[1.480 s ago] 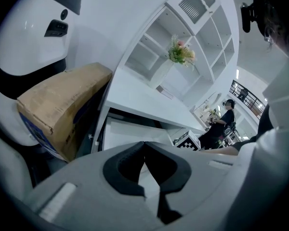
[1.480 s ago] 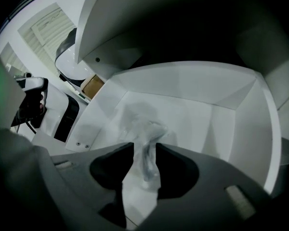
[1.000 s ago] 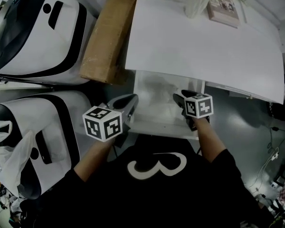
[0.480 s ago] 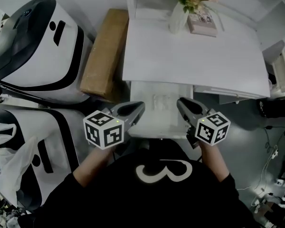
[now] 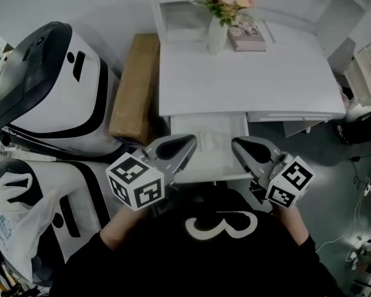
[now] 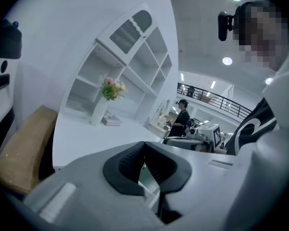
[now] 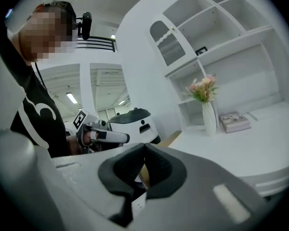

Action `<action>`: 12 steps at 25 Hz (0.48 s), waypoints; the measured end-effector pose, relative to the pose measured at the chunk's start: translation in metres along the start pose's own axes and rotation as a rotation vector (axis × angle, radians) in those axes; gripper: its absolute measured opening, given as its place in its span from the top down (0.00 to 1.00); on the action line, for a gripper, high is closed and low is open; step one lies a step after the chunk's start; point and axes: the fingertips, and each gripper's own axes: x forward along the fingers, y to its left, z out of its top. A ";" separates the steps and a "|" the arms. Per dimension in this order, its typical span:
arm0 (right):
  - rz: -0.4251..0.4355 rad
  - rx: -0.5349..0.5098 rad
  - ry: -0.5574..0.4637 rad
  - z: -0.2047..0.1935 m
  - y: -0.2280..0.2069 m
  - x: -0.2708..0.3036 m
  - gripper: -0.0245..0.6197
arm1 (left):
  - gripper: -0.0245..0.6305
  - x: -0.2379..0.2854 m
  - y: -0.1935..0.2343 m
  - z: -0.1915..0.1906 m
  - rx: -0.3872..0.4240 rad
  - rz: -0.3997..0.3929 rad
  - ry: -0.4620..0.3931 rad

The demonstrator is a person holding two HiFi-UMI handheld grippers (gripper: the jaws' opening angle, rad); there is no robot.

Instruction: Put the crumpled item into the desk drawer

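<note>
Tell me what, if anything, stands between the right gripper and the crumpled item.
Nothing visible does. The pale crumpled item lies in the open white desk drawer; the right gripper, shut and empty, hangs close by over the drawer.
</note>
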 end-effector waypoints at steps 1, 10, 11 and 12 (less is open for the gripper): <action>0.001 -0.004 -0.010 0.003 0.004 -0.002 0.96 | 0.95 -0.001 -0.005 0.003 0.013 -0.010 -0.007; 0.029 -0.048 -0.097 0.025 0.029 -0.018 0.96 | 0.95 -0.012 -0.042 0.021 0.089 -0.071 -0.072; 0.029 -0.050 -0.099 0.025 0.031 -0.019 0.96 | 0.95 -0.014 -0.044 0.022 0.084 -0.076 -0.077; 0.026 -0.052 -0.098 0.023 0.033 -0.019 0.96 | 0.95 -0.015 -0.045 0.021 0.074 -0.082 -0.080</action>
